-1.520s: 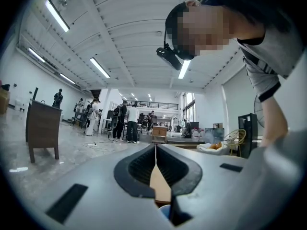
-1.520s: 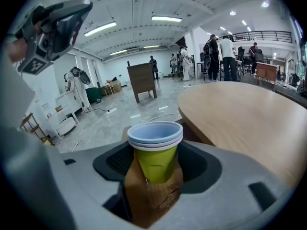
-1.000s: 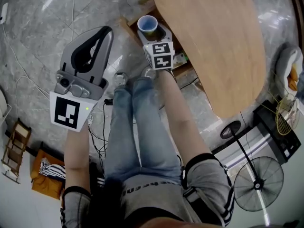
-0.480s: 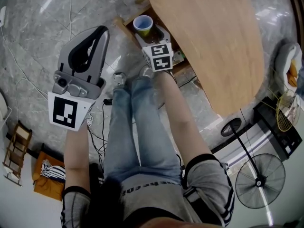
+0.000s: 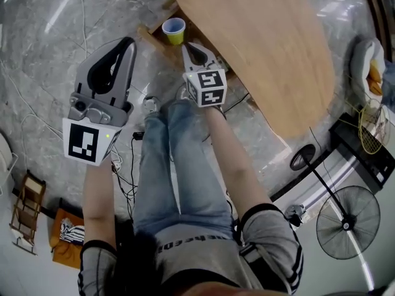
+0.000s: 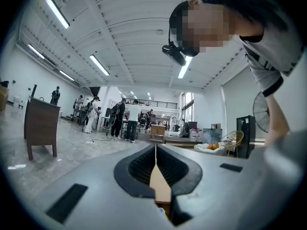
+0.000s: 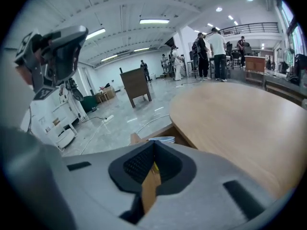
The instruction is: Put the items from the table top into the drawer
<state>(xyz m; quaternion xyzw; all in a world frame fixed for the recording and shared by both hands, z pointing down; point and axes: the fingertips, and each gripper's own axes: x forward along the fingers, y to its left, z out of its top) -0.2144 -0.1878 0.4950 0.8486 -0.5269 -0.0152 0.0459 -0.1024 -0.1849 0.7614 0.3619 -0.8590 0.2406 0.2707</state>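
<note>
Right gripper (image 5: 192,51) and left gripper (image 5: 128,44) are pinched together, empty; withdraw the right without clipping the round yellow cup (image 5: 174,29) ahead.

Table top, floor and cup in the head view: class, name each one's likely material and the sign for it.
Table top: light wood or veneer, matt; faint grain.
Floor: polished grey marble or marble-look tile; veins and light reflections.
Cup: perhaps paper or plastic, with a blue rim and yellow-green wall; too small to settle.
</note>
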